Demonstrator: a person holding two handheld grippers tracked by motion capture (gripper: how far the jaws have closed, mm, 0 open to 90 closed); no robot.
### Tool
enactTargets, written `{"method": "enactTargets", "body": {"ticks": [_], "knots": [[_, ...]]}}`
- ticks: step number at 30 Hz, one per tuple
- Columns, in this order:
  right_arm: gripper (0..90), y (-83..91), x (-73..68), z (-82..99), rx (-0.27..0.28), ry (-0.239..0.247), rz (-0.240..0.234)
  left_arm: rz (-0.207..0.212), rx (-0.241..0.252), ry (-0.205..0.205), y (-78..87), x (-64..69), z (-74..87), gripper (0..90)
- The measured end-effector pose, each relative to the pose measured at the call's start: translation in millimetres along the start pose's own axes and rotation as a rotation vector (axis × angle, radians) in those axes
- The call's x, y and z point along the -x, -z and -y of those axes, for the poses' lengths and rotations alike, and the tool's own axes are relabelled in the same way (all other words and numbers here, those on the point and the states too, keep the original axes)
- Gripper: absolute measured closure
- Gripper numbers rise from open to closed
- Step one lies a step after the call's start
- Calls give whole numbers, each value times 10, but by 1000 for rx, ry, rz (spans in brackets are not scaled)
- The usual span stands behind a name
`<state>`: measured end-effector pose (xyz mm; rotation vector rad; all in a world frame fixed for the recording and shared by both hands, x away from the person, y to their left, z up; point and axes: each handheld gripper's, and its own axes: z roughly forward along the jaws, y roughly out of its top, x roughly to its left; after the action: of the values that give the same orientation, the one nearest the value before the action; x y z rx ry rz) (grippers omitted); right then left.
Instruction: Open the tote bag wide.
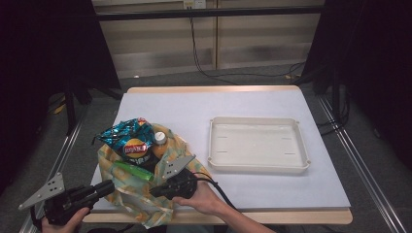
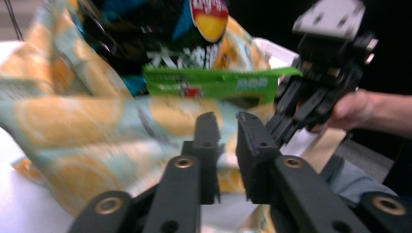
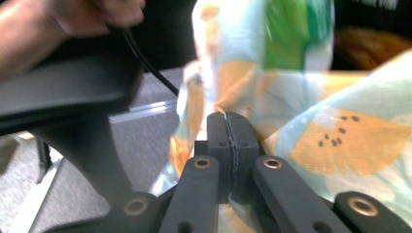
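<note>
Thin printed fabric, pale green with orange citrus slices, is forming the bag (image 1: 141,194) that is slumping at the near-left corner of the bench (image 1: 252,104), with part of it hanging over the near edge. The right gripper (image 1: 156,191) is pressing its jaws together at the bag's near rim; in the right gripper view the cloth runs right up to the closed pads, though whether a fold is caught between them cannot be told. The left gripper (image 2: 227,127) is standing just off the near-left corner with a narrow gap between its jaws, nothing between them, facing the bag's side.

For the step in hand, judged to be opening the bag's mouth, the left gripper should be taking the opposite rim and drawing it away gently, since the cloth is limp and the contents could be tipping out.

Inside, a chip packet (image 1: 130,141) is showing the red-and-yellow Lay's badge, with white characters too blurred to read. A green packet (image 1: 132,170) is lying across it; its lettering is illegible. An orange-capped bottle (image 1: 160,141) is standing beside them. A cream tray (image 1: 301,164) is sitting well apart toward the right edge.
</note>
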<state>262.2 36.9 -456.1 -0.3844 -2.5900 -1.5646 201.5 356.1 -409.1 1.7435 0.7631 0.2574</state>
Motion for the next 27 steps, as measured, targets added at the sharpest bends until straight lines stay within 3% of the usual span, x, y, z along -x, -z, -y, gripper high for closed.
{"method": "enactTargets", "body": {"ticks": [3, 6, 7, 12, 13, 16, 24, 27], "knots": [[900, -21, 31, 69, -10, -15, -4, -7, 3, 14, -26, -59, 0, 711], [893, -35, 42, 121, -24, -6, 6, -16, -32, 32, -148, -158, 58, 650], [883, -39, 37, 122, -26, 3, 2, 0, -52, 41, -243, -235, 109, 627], [827, -9, 34, 120, -16, 15, -7, 13, -89, 70, -409, -347, 216, 627], [814, 7, 32, 119, -8, 16, -12, 5, -128, 75, -484, -385, 277, 627], [772, 55, 32, 112, 10, 16, -20, 0, -162, 80, -536, -423, 322, 627], [671, 308, 82, 44, 86, 3, 9, 11, -145, 63, -461, -381, 258, 626], [638, 393, 111, 26, 103, 2, 33, 5, -105, 45, -362, -340, 162, 624]]}}
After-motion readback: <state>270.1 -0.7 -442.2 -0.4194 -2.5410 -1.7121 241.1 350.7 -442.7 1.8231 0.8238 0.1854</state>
